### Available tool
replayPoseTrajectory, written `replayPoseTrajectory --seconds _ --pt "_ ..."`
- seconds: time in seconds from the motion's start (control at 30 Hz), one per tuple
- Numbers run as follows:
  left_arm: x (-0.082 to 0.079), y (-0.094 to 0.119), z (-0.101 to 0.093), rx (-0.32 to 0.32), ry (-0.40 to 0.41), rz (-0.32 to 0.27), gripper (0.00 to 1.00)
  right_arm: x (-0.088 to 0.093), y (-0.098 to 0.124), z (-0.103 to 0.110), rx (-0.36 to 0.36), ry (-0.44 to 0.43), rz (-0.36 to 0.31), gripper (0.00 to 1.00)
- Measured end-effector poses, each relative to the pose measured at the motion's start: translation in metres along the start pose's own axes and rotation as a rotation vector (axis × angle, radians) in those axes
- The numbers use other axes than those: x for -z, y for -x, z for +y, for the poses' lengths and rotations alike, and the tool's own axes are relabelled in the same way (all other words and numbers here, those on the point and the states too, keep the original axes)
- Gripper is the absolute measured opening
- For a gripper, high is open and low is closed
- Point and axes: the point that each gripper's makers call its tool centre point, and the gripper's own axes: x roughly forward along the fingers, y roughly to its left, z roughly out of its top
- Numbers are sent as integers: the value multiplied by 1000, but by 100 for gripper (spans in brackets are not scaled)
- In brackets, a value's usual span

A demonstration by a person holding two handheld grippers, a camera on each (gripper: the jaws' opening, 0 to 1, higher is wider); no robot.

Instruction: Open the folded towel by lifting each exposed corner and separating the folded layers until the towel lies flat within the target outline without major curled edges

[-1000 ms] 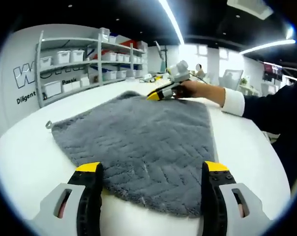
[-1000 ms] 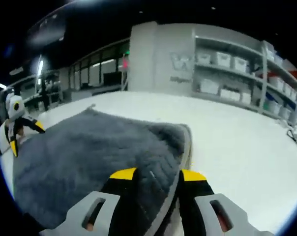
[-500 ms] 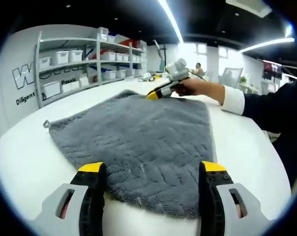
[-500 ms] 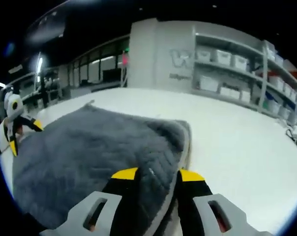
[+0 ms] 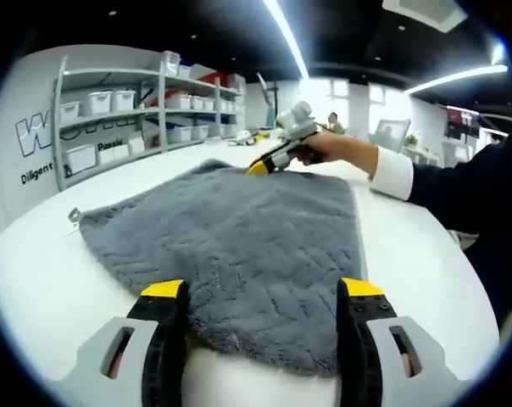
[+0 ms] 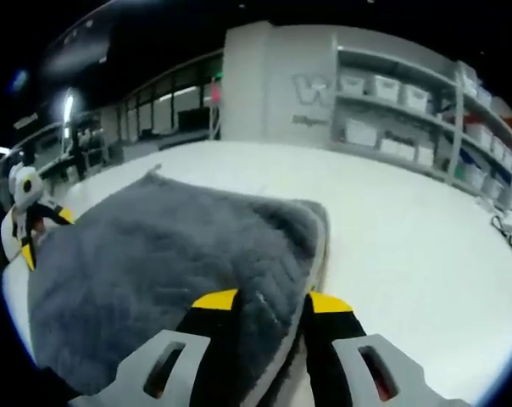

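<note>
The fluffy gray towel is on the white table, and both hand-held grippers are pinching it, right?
Not quite. The gray towel does lie on the white table, but only the right hand-held gripper is pinching it, as the right gripper view shows. In the left gripper view, the left hand-held gripper is open, its jaws apart over the towel's near edge.

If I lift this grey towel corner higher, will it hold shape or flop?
Likely flop: the grey towel bulges and drapes softly where the right gripper pinches it. Its thick pile suggests some weight, so the hanging part may sag and drag. The white table looks smooth, so the towel could slide.
</note>
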Motion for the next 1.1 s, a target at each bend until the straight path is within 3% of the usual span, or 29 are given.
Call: replayPoseTrajectory --seconds 0.3,0.67,0.8,0.83,1.1 --pt "-5 -14 -20 15 -9 1 67 10 17 -16 -13 -17 0 28" --pt "-6 -17 -26 15 -12 -3 67 9 16 -41 -9 -21 17 28" --pt "-8 -19 -27 14 -13 -5 66 10 16 -44 -16 -23 7 28" --pt "-8 -19 -27 15 -14 -6 66 12 21 -34 -17 -21 4 28" --pt "-9 -22 -31 20 -17 -12 66 17 30 -24 -19 -21 8 29"
